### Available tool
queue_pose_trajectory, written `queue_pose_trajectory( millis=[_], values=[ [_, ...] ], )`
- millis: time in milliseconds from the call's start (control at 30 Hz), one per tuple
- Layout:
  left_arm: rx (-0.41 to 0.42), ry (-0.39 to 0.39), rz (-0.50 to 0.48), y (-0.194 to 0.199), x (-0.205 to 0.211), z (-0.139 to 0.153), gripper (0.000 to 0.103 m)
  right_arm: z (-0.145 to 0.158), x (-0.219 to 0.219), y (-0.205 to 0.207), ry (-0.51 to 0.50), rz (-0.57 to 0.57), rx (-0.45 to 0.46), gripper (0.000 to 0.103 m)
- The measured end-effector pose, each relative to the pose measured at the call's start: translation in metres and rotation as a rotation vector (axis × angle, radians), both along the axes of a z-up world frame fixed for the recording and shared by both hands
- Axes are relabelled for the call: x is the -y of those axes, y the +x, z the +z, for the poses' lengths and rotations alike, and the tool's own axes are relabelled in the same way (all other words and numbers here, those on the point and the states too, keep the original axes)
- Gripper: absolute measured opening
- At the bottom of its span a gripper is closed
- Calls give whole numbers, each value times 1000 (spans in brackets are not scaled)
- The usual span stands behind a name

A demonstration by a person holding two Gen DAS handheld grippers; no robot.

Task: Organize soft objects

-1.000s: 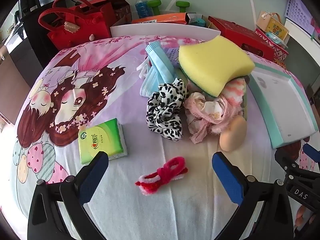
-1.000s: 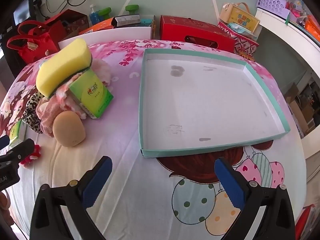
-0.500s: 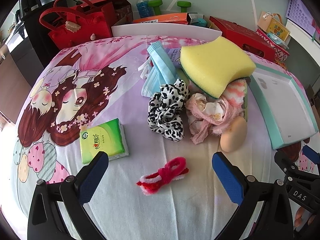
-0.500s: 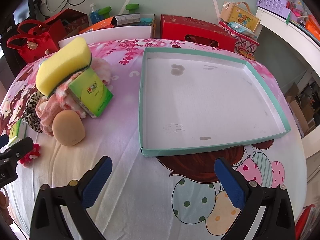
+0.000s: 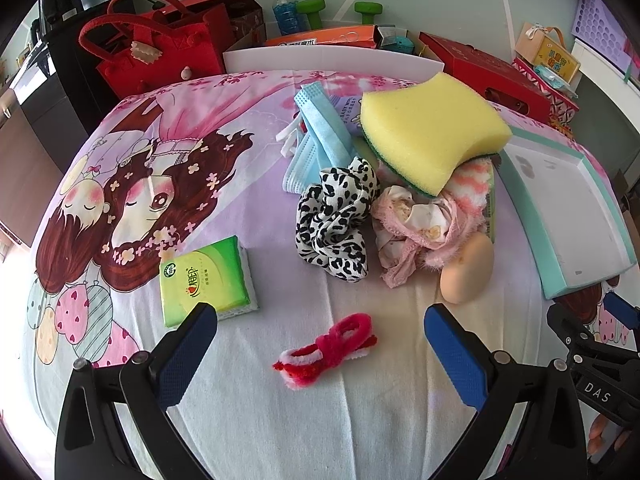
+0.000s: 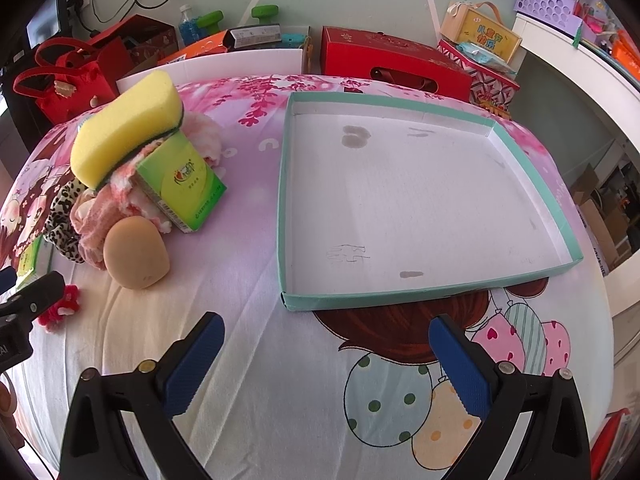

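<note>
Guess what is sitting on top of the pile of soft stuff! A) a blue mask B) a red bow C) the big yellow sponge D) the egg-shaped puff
C: the yellow sponge rests on top of the pink fluffy cloths, above everything else.

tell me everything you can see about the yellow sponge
The yellow sponge is a thick, porous foam block with a waisted, curved outline and a thin dark green scouring layer underneath. It sits tilted atop the pile of soft things, resting on the pink-and-white fluffy cloth and a green tissue pack. Neither tongs touch it.
</note>
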State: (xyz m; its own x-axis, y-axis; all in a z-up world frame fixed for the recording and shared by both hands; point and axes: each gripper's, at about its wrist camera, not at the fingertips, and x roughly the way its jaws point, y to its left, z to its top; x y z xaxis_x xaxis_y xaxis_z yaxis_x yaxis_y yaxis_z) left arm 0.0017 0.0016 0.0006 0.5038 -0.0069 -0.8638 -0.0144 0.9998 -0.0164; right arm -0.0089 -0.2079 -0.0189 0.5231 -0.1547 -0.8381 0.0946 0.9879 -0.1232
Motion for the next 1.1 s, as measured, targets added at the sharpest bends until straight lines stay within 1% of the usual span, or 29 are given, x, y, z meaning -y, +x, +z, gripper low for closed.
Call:
queue_pose_trajectory(
  millis=[1100],
  values=[
    [-3,-1,0,0,0,0,103,-2,-1,0,-1,0,-11,103]
  ],
)
